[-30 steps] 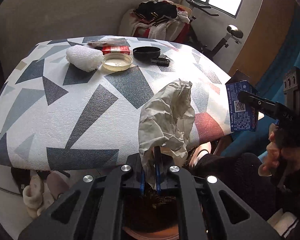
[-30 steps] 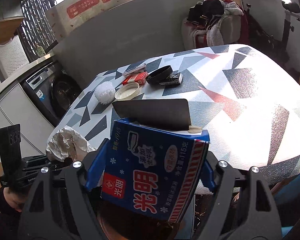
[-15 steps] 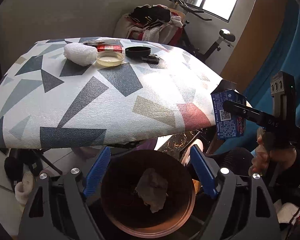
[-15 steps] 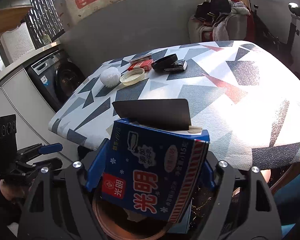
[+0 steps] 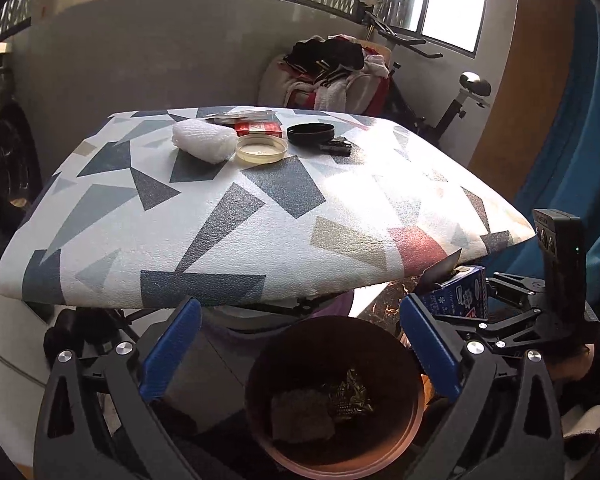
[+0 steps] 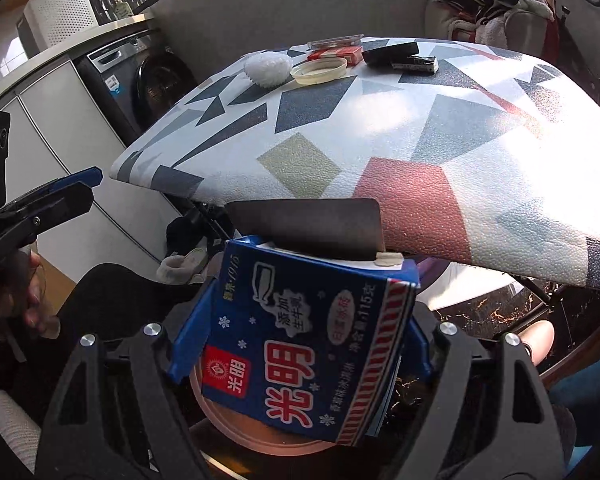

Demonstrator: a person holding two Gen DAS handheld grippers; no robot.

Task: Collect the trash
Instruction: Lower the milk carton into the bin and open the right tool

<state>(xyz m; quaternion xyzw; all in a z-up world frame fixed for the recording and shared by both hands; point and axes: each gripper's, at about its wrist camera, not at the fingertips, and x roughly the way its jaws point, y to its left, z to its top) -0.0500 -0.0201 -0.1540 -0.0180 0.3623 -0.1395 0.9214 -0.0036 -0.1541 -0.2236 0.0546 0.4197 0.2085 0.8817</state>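
Bin (image 6: pixel 236 436) mostly behind carton (image 6: pixel 300 344)

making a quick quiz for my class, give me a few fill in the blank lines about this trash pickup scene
1. The right hand-held gripper is shut on a blue ____.
2. The left hand-held gripper hangs open over a round brown ____.
3. On the patterned table, the small red box lies next to a round ____ lid.
4. The crumpled paper lies ____ the bin.

Missing words: carton; bin; clear; inside
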